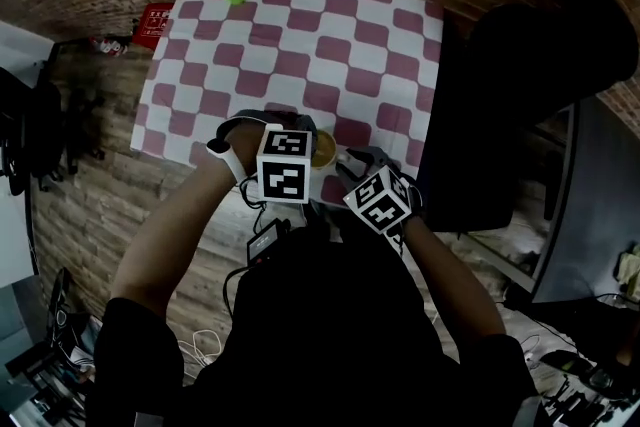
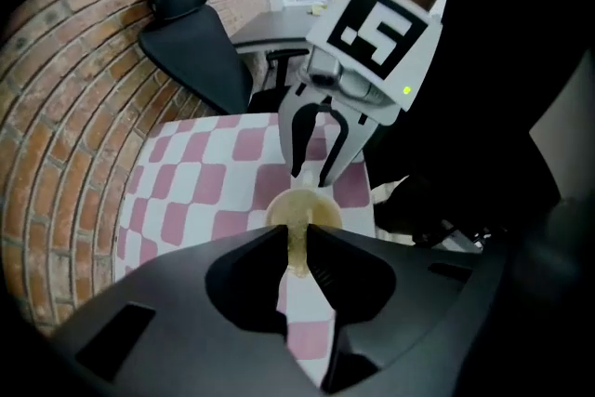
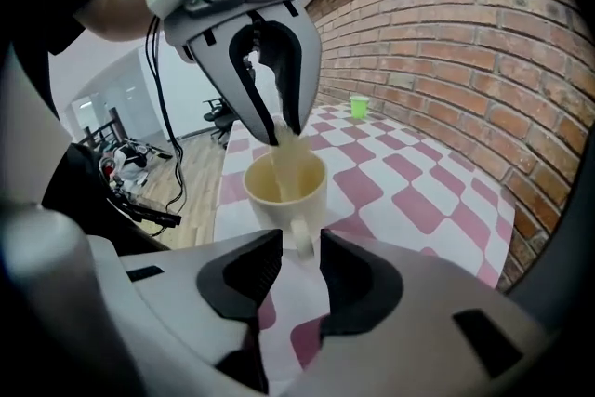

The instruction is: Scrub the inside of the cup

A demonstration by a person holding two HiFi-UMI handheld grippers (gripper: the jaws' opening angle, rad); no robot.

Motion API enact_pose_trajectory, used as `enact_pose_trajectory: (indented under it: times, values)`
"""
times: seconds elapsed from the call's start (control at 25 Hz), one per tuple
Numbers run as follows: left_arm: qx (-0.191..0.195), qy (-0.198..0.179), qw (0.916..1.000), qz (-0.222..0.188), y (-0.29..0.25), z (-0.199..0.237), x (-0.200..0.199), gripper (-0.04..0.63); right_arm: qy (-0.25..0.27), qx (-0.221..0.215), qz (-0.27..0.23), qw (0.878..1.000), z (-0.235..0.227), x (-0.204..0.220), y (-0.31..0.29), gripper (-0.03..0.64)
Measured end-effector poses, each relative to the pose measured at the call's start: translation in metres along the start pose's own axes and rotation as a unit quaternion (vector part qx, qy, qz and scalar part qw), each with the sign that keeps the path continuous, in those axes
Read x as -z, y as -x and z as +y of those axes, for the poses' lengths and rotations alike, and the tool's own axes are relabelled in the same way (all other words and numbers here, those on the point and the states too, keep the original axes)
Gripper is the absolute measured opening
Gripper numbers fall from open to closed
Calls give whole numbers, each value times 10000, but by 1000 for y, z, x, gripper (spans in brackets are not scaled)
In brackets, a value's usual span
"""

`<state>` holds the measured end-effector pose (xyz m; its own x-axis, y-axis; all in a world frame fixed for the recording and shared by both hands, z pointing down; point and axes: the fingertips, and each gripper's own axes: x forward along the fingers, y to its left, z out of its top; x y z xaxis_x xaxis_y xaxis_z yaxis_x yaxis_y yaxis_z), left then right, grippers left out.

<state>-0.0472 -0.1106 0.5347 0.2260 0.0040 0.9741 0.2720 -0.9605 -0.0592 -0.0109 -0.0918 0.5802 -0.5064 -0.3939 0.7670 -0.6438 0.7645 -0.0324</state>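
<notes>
Checkered cloth (image 1: 300, 35) bears cup (image 3: 284, 186) upright, mouth up.

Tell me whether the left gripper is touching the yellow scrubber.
Touching. Left gripper view: the left gripper's jaws pinch the scrubber, which reaches toward the cup.

Matt plastic, a glazed cup, flat cloth and rough brick.
The left tongs (image 2: 296, 248) and right tongs (image 3: 299, 246) look like matt moulded plastic. The cup (image 3: 284, 181), held by its handle in the right tongs, is smooth cream with a soft sheen. The scrubber (image 2: 296, 242) pinched in the left tongs looks soft and dull. Beneath both lies the matt bench cloth (image 1: 300, 35), and beyond them coarse brick (image 3: 465, 42).
</notes>
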Motion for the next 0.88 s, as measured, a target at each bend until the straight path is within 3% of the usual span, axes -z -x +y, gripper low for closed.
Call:
enact_pose_trajectory:
  times: [0.12,0.24,0.32,0.4,0.52,0.56,0.6,0.64,0.68,0.8,0.88]
  values:
    - [199,204,9991,300,-32,-10,5,71,457,152,23,9988,-1,-3,-8,135]
    - [627,928,9935,190,-40,-18,5,71,854,251,138,9959,0,-2,-13,75]
    - [1031,1565,9821,-188,-27,-18,-1,71,941,253,217,9950,2,0,-14,71]
    - [1472,2251,9603,-740,-6,-16,-8,71,930,241,265,9950,3,0,-13,71]
    - [1986,3261,9113,-1538,31,-9,-8,71,951,235,326,9947,2,1,-12,71]
    - [2013,3440,8998,-1775,45,-4,-7,71,967,233,331,9945,1,1,-12,71]
    - [1948,3525,8942,-1954,57,1,-5,71,977,230,327,9944,-1,0,-12,71]
    - [1794,3529,8951,-2052,68,6,-2,71,978,230,317,9944,-2,-1,-12,71]
    - [1565,3458,9020,-2056,76,11,1,71,971,234,306,9945,-3,-1,-12,71]
    - [764,2848,9406,-1680,83,20,5,71,927,238,286,9950,-4,1,-14,71]
    - [478,2306,9621,-1378,75,17,0,71,905,226,296,9952,-3,4,-14,71]
